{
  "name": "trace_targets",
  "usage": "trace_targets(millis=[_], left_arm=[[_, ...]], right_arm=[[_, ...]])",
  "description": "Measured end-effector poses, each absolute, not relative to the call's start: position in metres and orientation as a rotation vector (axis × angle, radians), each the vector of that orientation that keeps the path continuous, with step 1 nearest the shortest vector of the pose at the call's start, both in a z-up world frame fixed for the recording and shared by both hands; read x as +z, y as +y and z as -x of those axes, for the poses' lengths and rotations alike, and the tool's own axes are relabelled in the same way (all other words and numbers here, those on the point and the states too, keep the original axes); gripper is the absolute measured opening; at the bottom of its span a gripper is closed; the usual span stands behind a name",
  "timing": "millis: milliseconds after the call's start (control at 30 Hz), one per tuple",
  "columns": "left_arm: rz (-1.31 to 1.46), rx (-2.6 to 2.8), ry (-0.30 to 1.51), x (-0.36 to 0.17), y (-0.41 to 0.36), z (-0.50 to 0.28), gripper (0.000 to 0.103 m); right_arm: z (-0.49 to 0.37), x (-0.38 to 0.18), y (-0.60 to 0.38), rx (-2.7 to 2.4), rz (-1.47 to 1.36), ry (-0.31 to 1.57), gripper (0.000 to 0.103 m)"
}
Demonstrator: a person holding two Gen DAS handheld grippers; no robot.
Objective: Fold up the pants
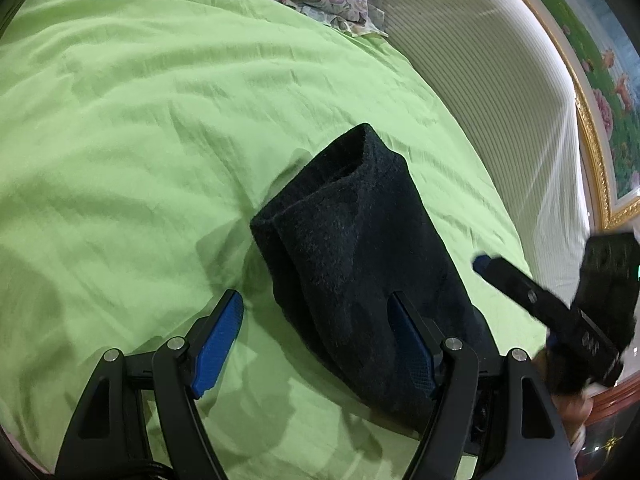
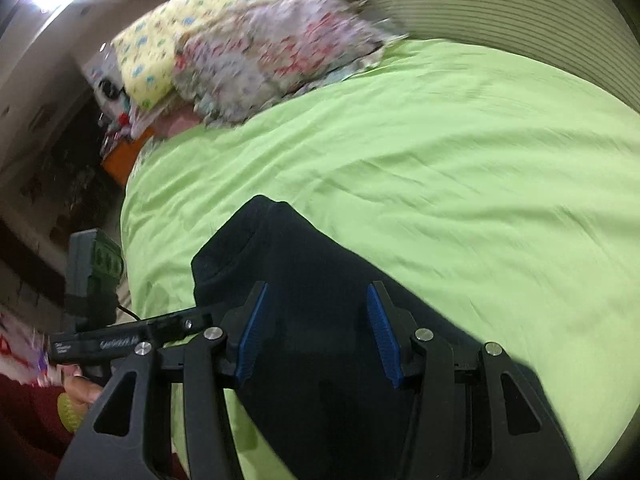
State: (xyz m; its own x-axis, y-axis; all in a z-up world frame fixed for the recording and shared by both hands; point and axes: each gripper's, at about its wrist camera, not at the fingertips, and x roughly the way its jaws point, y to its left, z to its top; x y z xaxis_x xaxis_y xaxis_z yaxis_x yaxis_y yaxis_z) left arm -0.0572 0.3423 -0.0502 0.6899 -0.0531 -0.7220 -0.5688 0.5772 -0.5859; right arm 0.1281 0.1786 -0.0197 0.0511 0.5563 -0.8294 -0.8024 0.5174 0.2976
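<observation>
Pants [image 1: 352, 264]: dark, folded into a narrow bundle on the green bed [image 1: 140, 140], near its headboard-side edge, long axis running away from both tongs. Left tongs [image 1: 316, 344]: wide open, empty, straddling the bundle's near end. Right tongs [image 2: 316, 336]: half open, empty, above it.

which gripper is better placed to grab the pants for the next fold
Probably right: the right gripper hangs squarely over the dark pants, jaws open. The left gripper straddles only their edge, half over the green sheet.
</observation>
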Motion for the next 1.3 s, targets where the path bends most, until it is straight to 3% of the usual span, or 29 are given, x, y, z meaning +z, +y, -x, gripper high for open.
trace_targets(millis=[200,367,433,533,567,600,800,1300], left_arm=[[0.882,0.358,0.76,-0.05,0.339,0.049,0.078],[0.9,0.359,0.723,-0.052,0.344,0.048,0.072],[0.883,0.359,0.725,-0.052,0.344,0.045,0.069],[0.838,0.376,0.733,-0.052,0.343,0.04,0.056],[0.818,0.401,0.732,-0.052,0.342,0.04,0.043],[0.809,0.408,0.734,-0.053,0.342,0.039,0.038],[0.806,0.368,0.718,-0.043,0.337,0.037,0.026],[0.696,0.129,0.619,0.054,0.265,0.023,0.023]], right_arm=[[-0.142,-0.04,0.235,1.152,0.484,1.154,0.052],[-0.149,-0.055,0.267,1.227,0.588,1.189,0.051],[-0.145,-0.059,0.276,1.239,0.644,1.183,0.04],[-0.141,-0.06,0.28,1.236,0.686,1.168,0.033],[-0.141,-0.059,0.279,1.236,0.681,1.168,0.031],[-0.142,-0.058,0.277,1.238,0.672,1.167,0.028],[-0.141,-0.037,0.258,1.247,0.572,1.145,0.02],[-0.135,0.06,0.142,1.202,0.233,0.96,0.018]])
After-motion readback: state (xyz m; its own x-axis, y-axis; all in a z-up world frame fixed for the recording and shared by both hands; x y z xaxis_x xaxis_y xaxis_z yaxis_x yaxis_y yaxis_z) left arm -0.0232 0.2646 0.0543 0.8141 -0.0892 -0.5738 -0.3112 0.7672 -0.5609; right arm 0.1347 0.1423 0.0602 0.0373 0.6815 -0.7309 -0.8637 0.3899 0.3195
